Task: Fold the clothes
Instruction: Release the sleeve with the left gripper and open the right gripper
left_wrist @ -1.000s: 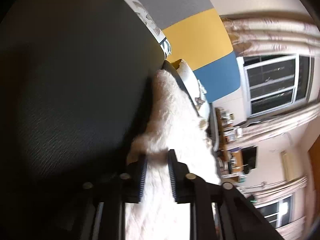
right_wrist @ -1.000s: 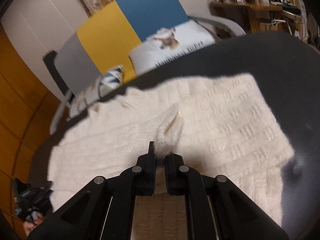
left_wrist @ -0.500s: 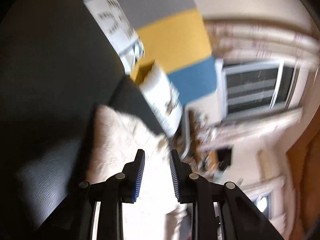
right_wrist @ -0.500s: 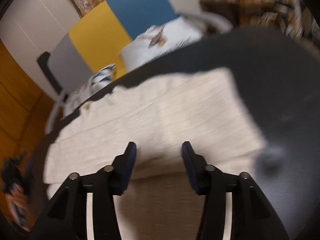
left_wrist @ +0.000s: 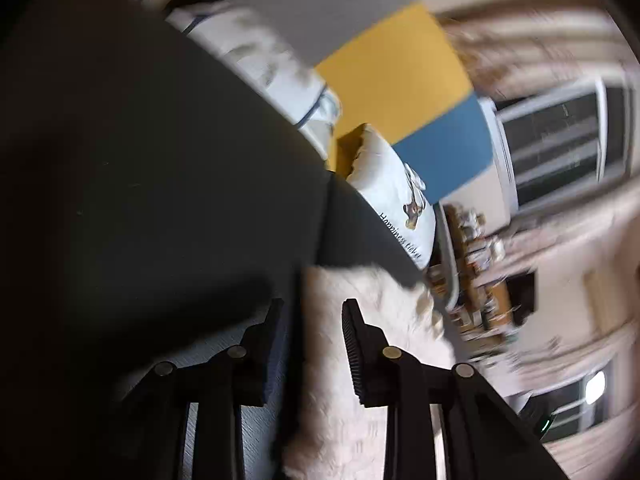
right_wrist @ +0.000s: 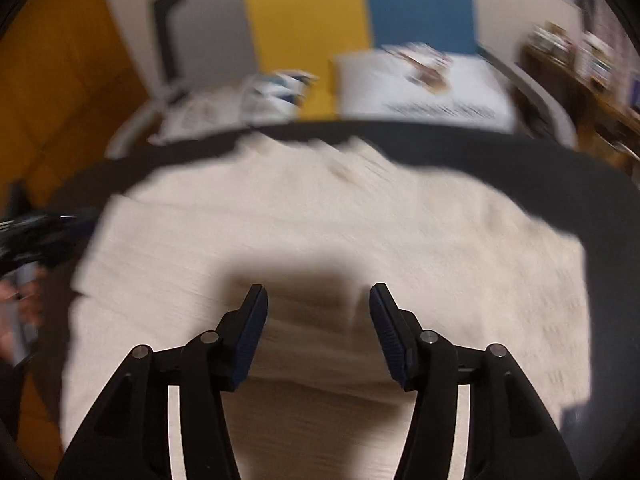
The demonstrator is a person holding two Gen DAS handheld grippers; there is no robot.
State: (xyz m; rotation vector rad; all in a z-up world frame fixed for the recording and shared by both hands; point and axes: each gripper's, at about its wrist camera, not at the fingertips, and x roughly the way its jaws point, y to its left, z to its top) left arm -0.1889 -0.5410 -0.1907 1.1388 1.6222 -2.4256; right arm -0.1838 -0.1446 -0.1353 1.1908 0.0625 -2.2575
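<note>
A cream knit garment (right_wrist: 320,208) lies flat and folded on the dark table (right_wrist: 560,168). My right gripper (right_wrist: 318,292) hovers over its near half with the jaws opening and nothing between them; its shadow falls on the cloth. In the left wrist view my left gripper (left_wrist: 313,308) stands at the garment's (left_wrist: 400,300) left edge. Its jaws are opening, and the cloth's edge lies below the gap with neither pad pressing on it. The left gripper (right_wrist: 36,232) and a hand (right_wrist: 20,304) also show, blurred, at the left rim of the right wrist view.
Behind the table stands a chair with a grey, yellow and blue back (right_wrist: 304,20), holding white printed cushions (right_wrist: 420,88). A window (left_wrist: 560,140) and a cluttered shelf (left_wrist: 480,280) lie beyond. Orange wood panelling (right_wrist: 60,100) is at the left.
My right gripper let go of the pinch of cloth it held, opened wide and drew up and back. My left gripper slid along the garment's edge and its jaws widened.
</note>
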